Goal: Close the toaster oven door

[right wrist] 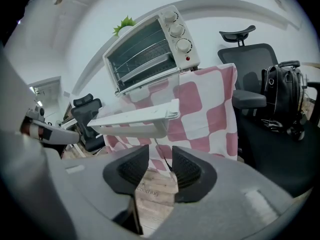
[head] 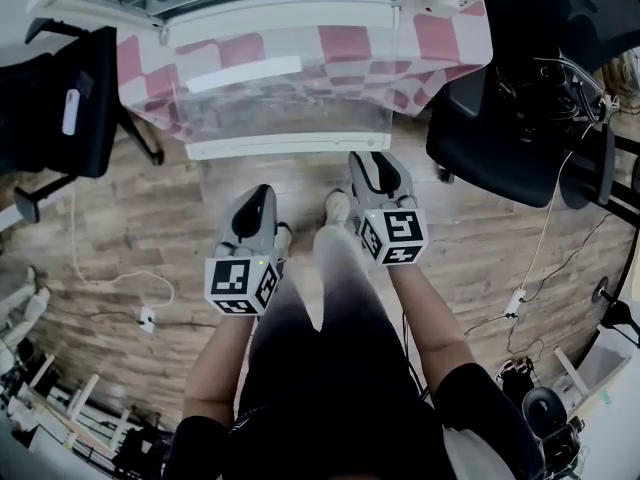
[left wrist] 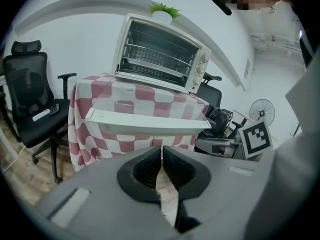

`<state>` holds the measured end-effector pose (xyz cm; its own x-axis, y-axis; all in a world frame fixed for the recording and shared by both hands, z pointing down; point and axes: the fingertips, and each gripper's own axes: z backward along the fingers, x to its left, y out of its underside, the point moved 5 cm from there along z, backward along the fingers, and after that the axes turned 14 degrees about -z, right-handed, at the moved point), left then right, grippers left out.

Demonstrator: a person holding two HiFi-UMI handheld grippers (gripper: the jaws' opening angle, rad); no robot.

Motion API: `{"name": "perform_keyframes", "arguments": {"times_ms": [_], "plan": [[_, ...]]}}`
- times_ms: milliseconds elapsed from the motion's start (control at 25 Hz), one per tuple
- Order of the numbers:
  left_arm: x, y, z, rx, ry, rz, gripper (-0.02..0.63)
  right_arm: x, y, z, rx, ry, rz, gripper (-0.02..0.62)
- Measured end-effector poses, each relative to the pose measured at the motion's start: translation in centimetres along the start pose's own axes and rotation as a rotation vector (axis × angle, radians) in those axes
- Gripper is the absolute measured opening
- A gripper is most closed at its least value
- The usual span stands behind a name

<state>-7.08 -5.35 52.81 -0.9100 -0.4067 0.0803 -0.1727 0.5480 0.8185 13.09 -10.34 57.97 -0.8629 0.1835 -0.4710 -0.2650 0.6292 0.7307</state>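
toaster oven [left wrist: 162, 51] showing smooth white casing, wire rack [left wrist: 150, 64] gleaming metallic | cloth [left wrist: 145, 96] under toaster oven draping soft | floor [head: 130, 228] below toaster oven showing matt wood grain

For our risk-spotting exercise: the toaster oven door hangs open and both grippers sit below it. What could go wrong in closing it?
First, the door must be pushed up from below; the left gripper or right gripper might slip off its smooth edge, so it drops back. Second, the toaster oven stands on a draped checkered tablecloth; a hard shove could slide it or topple the plant on top.
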Motion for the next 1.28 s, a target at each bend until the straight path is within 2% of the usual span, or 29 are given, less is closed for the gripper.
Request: {"name": "perform_keyframes", "arguments": {"times_ms": [360,800,1280], "plan": [[0.9,-0.4,-1.2,-0.008,-0.010,0.010,0.026,0.1,-1.4,-1.0,-0.068,-0.034,0.056,0.141],[1.0,0.0,-1.3,0.001,0.008,0.007,0.026,0.7,-2.2,-0.8,-0.113,-0.073,0.070,0.145],[1.0,-0.5,-0.1,-0.018,0.024,-0.015,0.026,1.2,-3.0,-0.6,-0.121,-0.048,0.114,0.149]]}}
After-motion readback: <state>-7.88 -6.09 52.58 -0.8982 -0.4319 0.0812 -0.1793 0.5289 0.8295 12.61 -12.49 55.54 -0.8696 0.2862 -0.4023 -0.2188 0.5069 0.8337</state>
